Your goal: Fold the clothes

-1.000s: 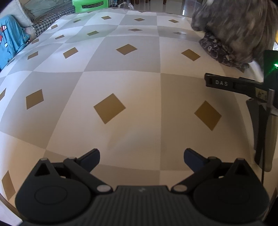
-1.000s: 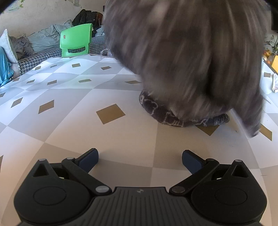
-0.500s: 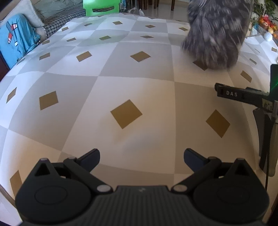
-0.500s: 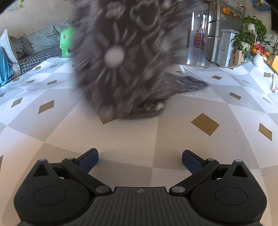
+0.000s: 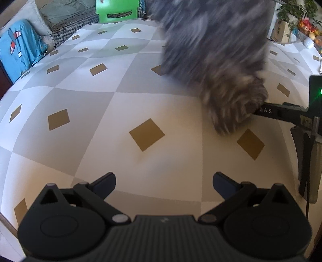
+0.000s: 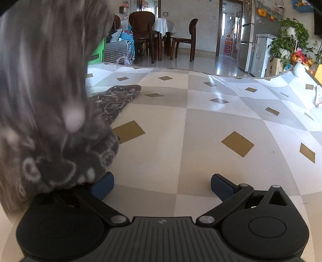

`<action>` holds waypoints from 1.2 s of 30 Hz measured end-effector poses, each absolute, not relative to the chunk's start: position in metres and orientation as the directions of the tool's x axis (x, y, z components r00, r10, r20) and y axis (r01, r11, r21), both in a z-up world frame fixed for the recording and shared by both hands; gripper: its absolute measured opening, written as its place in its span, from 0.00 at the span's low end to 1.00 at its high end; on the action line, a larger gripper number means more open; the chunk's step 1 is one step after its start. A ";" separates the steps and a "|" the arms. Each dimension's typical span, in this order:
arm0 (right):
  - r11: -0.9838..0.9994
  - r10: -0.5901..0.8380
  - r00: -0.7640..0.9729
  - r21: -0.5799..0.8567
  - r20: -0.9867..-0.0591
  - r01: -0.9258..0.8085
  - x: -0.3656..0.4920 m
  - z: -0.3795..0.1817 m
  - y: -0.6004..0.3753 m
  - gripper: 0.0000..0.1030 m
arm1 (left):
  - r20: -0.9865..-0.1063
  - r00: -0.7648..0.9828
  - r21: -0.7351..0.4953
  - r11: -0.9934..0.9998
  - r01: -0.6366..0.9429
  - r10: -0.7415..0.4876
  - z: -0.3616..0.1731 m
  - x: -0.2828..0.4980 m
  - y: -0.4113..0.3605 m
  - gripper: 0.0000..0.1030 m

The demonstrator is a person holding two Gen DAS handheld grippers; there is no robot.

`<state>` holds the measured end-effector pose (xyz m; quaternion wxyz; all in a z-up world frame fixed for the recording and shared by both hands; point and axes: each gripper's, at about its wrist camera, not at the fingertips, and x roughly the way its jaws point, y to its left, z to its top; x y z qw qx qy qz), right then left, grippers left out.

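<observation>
A dark grey garment with a pale pattern point(image 5: 213, 60) hangs blurred above the checkered tablecloth point(image 5: 100, 121), and what holds it from above is out of view. In the right wrist view the garment point(image 6: 46, 100) fills the left side, and one end of it lies flat on the cloth. Its lower bulge hangs over and partly covers that gripper's left fingertip point(image 6: 102, 185). My right gripper point(image 6: 162, 186) is open with nothing between its fingers. My left gripper point(image 5: 164, 181) is open too, low over the cloth and short of the garment. One black finger of the right gripper point(image 5: 281, 112) shows beside the garment's lower end.
A green chair point(image 5: 117, 10) and a blue garment point(image 5: 20, 48) sit beyond the table's far left. Dining chairs point(image 6: 145, 30), a fridge point(image 6: 247, 40) and plants point(image 6: 289, 36) stand behind the table. A paper point(image 6: 319, 96) lies at the right edge.
The blurred garment has swung from the far right to the left and nearer, now over the right gripper's left finger. Both grippers stay open and nearly still.
</observation>
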<state>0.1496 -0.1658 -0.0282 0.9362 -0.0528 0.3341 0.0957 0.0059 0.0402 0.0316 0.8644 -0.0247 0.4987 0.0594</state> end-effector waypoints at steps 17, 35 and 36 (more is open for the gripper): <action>0.976 0.144 0.758 -0.035 -0.636 -0.215 0.150 -0.028 -0.166 1.00 | -0.854 0.511 0.045 0.993 -0.110 0.096 0.034 0.003 0.031 1.00; 0.976 0.144 0.758 -0.035 -0.636 -0.214 0.149 -0.028 -0.165 1.00 | -0.845 0.529 0.040 0.996 -0.078 0.075 0.039 -0.001 0.022 1.00; 0.976 0.144 0.758 -0.035 -0.636 -0.214 0.149 -0.028 -0.165 1.00 | -0.844 0.531 0.039 0.996 -0.076 0.074 0.040 -0.001 0.021 1.00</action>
